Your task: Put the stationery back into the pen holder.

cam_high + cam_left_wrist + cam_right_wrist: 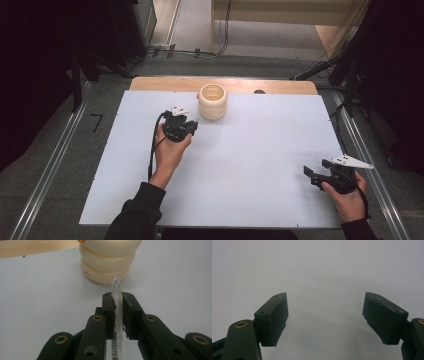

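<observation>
Pen (117, 305): clear barrel, tip fwd, clamped in left gripper (193, 126).
Cup (213, 102): cream ribbed holder, 1 o'clock of L gripper, near, not touching.
Right gripper (325, 315): jaws wide apart, idle at 4 o'clock on table (260, 165).
Step (est.): carrying pen to cup.
Next (est.): lift, tip pen upright over rim, release.

You have one cream ribbed ring-stacked cup (212, 101) at 12 o'clock, one clear plastic pen (117, 305), two black two-jaw grippers.

Only the cream cup (213, 101) interrupts the white table (250, 165), near its far edge.
</observation>
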Demonstrator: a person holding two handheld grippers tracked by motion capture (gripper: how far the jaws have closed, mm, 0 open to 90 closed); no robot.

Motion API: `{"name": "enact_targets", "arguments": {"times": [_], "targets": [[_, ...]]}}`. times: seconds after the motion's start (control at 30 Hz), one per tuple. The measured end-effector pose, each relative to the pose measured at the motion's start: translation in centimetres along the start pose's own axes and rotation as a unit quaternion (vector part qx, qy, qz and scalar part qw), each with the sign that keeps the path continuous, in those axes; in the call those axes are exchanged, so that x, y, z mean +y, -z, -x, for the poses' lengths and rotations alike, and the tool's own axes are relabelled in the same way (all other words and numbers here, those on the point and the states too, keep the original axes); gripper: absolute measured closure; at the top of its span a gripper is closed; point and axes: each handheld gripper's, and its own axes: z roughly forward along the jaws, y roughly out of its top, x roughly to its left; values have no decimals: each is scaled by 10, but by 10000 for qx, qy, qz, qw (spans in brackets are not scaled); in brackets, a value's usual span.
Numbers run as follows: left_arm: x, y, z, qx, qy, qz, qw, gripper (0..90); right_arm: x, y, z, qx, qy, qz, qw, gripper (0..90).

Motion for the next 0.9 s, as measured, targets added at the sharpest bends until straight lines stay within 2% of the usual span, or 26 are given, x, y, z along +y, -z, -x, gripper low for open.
{"name": "enact_targets", "arguments": {"times": [0.23,0.6,0.9], "targets": [[14,-9,2,-16,30,15,10000,817,-1,-1,-1,22,-11,-12,10000,193],[36,-19,7,-60,-28,55,10000,817,-2,-3,0,35,-8,-41,10000,193],[49,-27,6,23,-13,55,10000,817,-2,-4,2,49,-10,-63,10000,193]]}}
